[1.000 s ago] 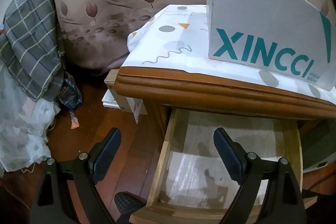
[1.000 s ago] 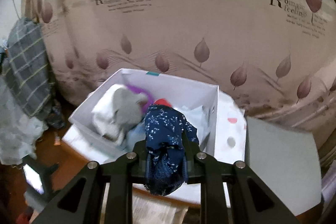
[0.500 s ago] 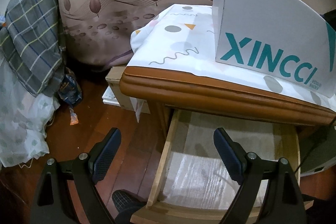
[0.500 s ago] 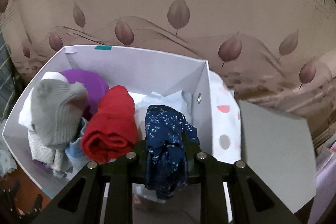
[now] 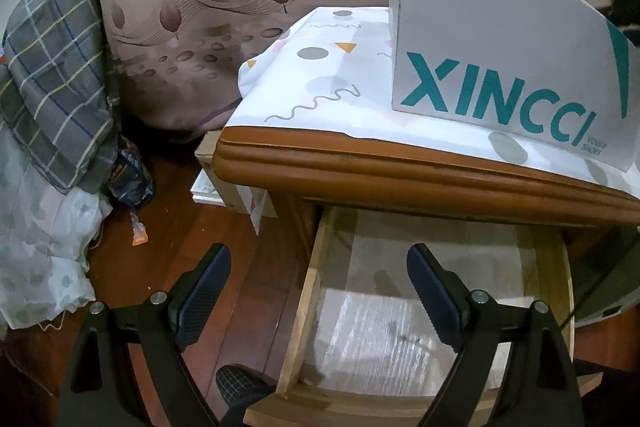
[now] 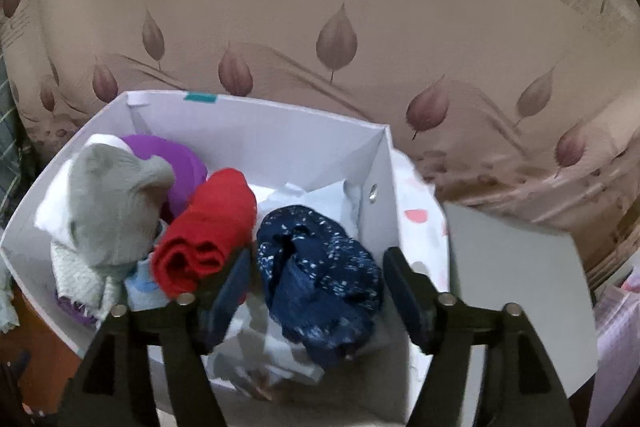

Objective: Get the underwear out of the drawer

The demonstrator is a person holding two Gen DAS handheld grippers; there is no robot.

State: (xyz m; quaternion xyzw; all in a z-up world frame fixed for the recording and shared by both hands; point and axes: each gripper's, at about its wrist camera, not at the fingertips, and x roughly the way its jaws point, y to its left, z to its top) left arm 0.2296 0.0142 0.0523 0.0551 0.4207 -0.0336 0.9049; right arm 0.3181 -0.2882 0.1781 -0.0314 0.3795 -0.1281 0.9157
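Underwear (image 6: 320,267) loose between just-opened right hand-held gripper (image 6: 318,281) jaws, inside box (image 6: 256,131) walls

The white box (image 5: 500,39) reads "XINCCI" in teal letters.

Dim indoor light in both fisheye views, with black corners and bent edges. Glare streaks the drawer liner (image 5: 384,339). The curtain (image 6: 360,7) lettering blurs, and the navy underwear (image 6: 320,279) looks soft.
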